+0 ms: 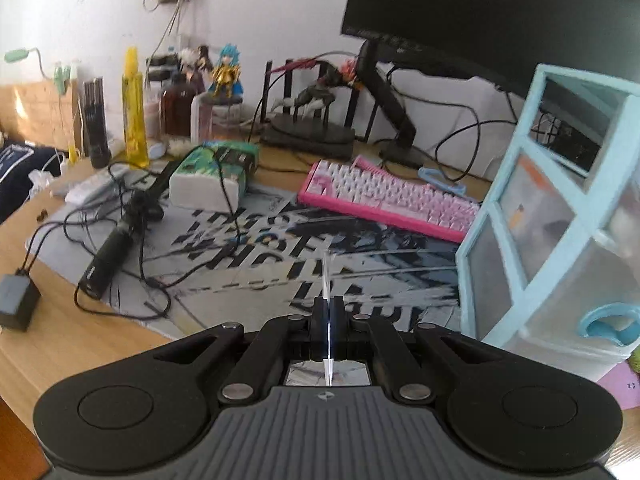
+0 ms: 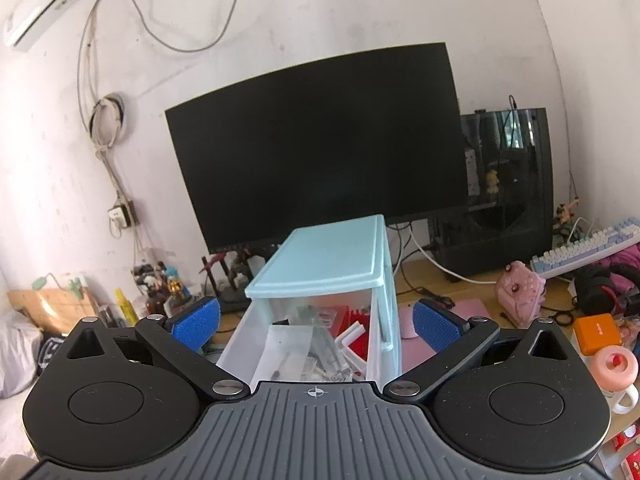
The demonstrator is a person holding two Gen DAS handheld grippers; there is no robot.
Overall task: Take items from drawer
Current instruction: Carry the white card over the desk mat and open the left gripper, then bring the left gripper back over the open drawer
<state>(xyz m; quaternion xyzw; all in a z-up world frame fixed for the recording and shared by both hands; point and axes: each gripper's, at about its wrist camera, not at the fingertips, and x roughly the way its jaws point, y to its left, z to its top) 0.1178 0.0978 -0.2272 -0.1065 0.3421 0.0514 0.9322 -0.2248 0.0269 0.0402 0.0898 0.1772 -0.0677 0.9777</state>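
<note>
Drawers of a light blue cabinet (image 2: 332, 256) stand on the wooden desk (image 1: 80, 344), in front of the black monitor (image 2: 316, 148). The top drawer (image 2: 256, 344) is pulled out toward the right gripper (image 2: 316, 326). Inside it lie a white paper packet (image 2: 284, 348), clear plastic pieces (image 2: 324, 344) and some red and white parts (image 2: 354, 340), all mixed together.

The right gripper is released: its two blue fingers (image 2: 198, 322) stand wide apart, one at each side of the open drawer and just above its front edge, touching nothing.

The left gripper (image 1: 328, 312) is clenched on a thin transparent sheet (image 1: 327, 280), which is seen edge-on and rises between the closed jaws. It hangs over the printed desk mat (image 1: 248, 248), with the cabinet just beside it on the right. A pink keyboard (image 1: 388, 200) lies at the far edge of the mat, and black cables (image 1: 132, 240) are spread near its left edge.
</note>
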